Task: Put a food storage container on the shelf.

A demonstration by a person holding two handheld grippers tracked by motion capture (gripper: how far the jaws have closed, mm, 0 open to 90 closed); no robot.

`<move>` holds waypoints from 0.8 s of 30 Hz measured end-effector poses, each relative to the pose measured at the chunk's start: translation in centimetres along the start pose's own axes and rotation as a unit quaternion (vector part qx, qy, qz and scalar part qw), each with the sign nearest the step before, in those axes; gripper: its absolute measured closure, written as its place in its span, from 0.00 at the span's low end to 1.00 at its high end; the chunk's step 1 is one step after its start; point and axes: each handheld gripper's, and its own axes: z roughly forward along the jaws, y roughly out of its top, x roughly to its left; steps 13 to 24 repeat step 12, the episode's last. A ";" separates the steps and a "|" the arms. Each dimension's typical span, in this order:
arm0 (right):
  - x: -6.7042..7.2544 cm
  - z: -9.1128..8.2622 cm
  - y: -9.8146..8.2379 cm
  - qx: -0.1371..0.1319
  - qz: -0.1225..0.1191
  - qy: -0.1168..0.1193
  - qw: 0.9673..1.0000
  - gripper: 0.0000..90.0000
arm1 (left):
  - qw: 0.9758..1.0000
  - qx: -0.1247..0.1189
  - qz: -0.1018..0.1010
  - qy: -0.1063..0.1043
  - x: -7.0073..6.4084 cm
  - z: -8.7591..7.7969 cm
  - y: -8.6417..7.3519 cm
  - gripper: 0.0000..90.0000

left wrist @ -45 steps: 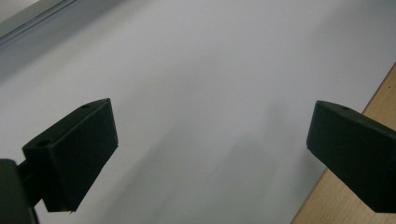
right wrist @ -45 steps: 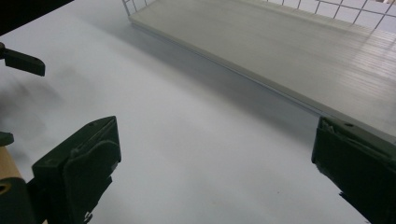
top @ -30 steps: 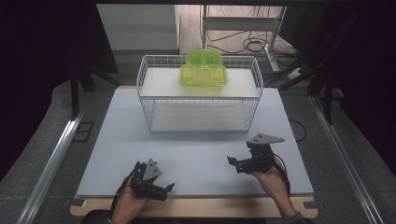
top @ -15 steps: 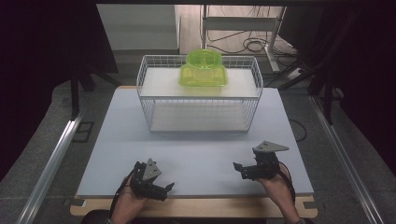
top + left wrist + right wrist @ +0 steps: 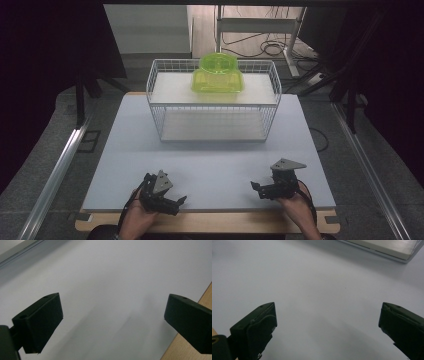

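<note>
Black left hand-held gripper (image 5: 172,202) wide open, empty; right hand-held gripper (image 5: 259,189) likewise

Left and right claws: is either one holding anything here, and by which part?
Nothing is held. The left claw and right claw both stand open over the bare white tabletop, apart from the wire basket and green container.

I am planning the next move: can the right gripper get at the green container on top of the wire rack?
Probably yes. The right gripper is open, the green container sits uncovered on the wire rack, and bare table lies between.
</note>
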 end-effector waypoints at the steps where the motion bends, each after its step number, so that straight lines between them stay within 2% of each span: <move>1: 0.0 0.1 -0.1 0.002 0.001 0.001 1.000 0.02 | 1.000 0.000 0.000 0.000 0.0 0.0 0.0 0.02; 8: -0.3 0.6 -0.6 0.015 0.007 0.004 1.000 0.02 | 1.000 0.001 0.002 0.000 0.0 0.0 0.0 0.02; 24: -0.5 0.7 -0.6 0.018 0.011 0.001 1.000 0.02 | 1.000 0.001 0.003 0.000 0.0 0.1 0.0 0.02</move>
